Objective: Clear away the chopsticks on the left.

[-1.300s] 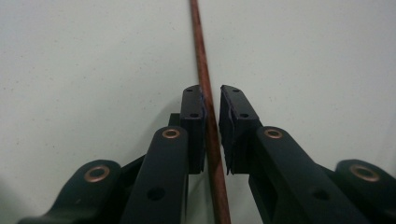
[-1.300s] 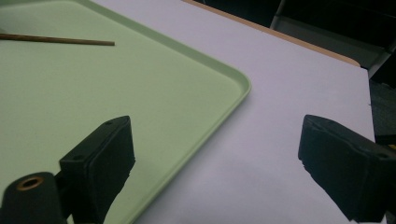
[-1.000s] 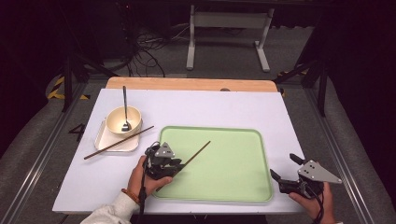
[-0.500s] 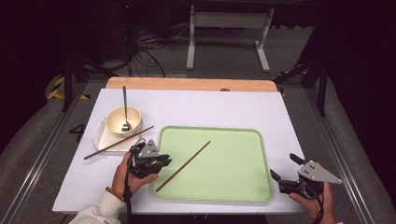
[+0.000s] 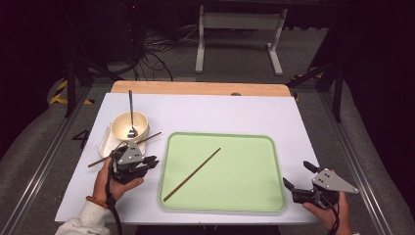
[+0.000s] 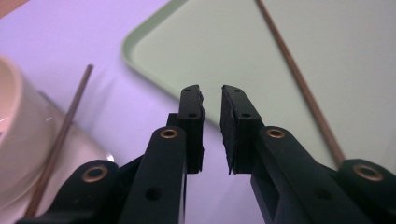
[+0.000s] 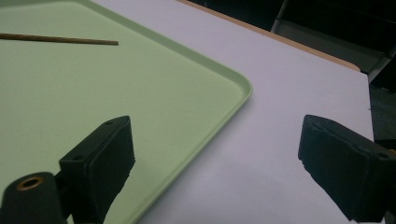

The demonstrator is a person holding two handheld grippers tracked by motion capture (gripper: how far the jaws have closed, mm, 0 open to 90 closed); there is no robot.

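Left tongs (image 5: 152, 161) sit over the desk (image 5: 220, 110) between the tray's left rim and the bowl (image 5: 129, 125), jaws having just been closing to a narrow slit with nothing between them. One chopstick (image 5: 191, 175) lies loose on the green tray (image 5: 274, 161), just right of these tongs; the second chopstick (image 5: 151, 137) rests by the bowl just behind them (spoon (image 5: 131, 111) standing in the bowl). Right tongs (image 5: 296, 176) spread wide and empty at the tray's near right corner.
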